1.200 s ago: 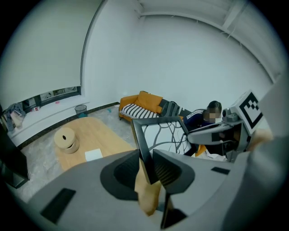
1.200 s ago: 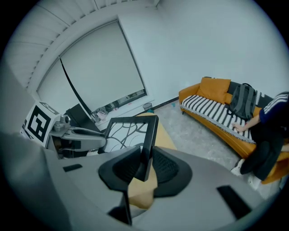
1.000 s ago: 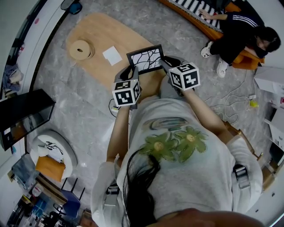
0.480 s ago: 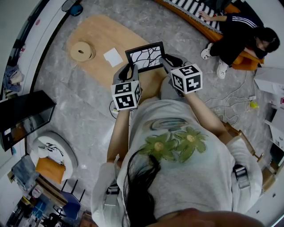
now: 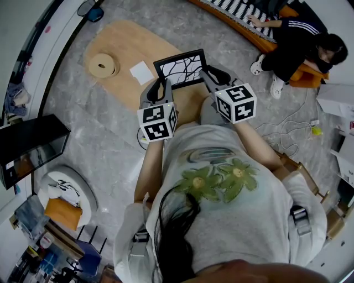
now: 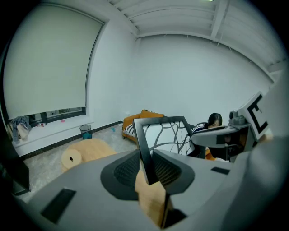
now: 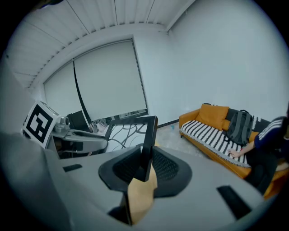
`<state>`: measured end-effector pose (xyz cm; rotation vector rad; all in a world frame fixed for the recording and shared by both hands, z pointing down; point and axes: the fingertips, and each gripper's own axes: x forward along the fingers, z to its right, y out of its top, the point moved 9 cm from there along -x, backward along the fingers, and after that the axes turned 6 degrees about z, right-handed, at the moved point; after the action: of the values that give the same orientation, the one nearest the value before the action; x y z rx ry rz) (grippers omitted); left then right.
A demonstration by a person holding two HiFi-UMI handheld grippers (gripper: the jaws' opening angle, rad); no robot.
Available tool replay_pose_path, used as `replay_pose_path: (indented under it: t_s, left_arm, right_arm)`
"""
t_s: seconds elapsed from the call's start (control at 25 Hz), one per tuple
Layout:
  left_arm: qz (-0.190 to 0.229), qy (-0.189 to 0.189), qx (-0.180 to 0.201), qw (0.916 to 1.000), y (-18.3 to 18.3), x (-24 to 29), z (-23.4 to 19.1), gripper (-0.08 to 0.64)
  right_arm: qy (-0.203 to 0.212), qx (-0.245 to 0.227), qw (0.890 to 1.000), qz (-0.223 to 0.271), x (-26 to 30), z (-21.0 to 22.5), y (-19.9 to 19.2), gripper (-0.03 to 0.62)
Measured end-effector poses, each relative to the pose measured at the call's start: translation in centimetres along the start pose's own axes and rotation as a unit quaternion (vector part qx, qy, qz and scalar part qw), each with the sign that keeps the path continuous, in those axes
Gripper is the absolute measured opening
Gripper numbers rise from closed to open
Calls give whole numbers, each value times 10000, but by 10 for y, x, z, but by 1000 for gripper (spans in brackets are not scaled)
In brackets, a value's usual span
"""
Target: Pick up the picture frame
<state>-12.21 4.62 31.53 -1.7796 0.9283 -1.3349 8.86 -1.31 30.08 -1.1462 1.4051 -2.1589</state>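
The picture frame [image 5: 181, 68], black-edged with a white picture of dark branching lines, hangs in the air above the wooden table [image 5: 119, 47]. My left gripper [image 5: 159, 87] is shut on the frame's left edge [image 6: 144, 144], and my right gripper [image 5: 207, 74] is shut on its right edge [image 7: 148, 144]. In both gripper views the thin black edge sits pinched between the dark ribbed pads [image 6: 126, 169] [image 7: 165, 167]. The left gripper view shows the frame's picture [image 6: 165, 133] side-on, and the right gripper view shows its picture [image 7: 124, 135] from the other side.
A roll of tape [image 5: 103, 65] and a white paper square [image 5: 141, 72] lie on the table. A person in dark clothes [image 5: 298, 38] sits on the floor by a striped orange sofa [image 5: 243, 16]. Cables [image 5: 287, 124] trail over the floor at right.
Both grippers have risen with the frame held between them; it has lifted higher above the table and moved up in the head view.
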Motion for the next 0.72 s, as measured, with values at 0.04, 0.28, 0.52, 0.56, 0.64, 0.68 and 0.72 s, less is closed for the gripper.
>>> replay_pose_path:
  t_s: [0.04, 0.28, 0.52, 0.56, 0.64, 0.68, 0.72]
  left_arm:
    - [31, 2, 34, 10000, 3, -1, 1, 101]
    - [186, 15, 157, 9997, 10, -12, 6, 101]
    - [308, 69, 251, 9992, 16, -17, 8, 101]
    - [322, 77, 255, 9991, 17, -18, 9, 101]
    - [363, 101, 268, 9989, 18, -21, 10, 101]
    - [383, 113, 268, 9988, 19, -22, 11, 100]
    - [397, 123, 263, 9988, 20, -23, 11, 100]
  right_arm:
    - [-2, -3, 10000, 34, -1, 0, 2, 87]
    - [-21, -9, 9998, 192, -11, -4, 7, 87]
    - [-67, -84, 9996, 279, -15, -8, 14, 87]
    - [-67, -89, 9995, 287, -17, -9, 14, 87]
    - [-53, -73, 9995, 308, -18, -10, 15, 86]
    - [-40, -55, 9995, 318, -19, -10, 16, 86]
    - [-28, -40, 9995, 323, -19, -9, 16, 86]
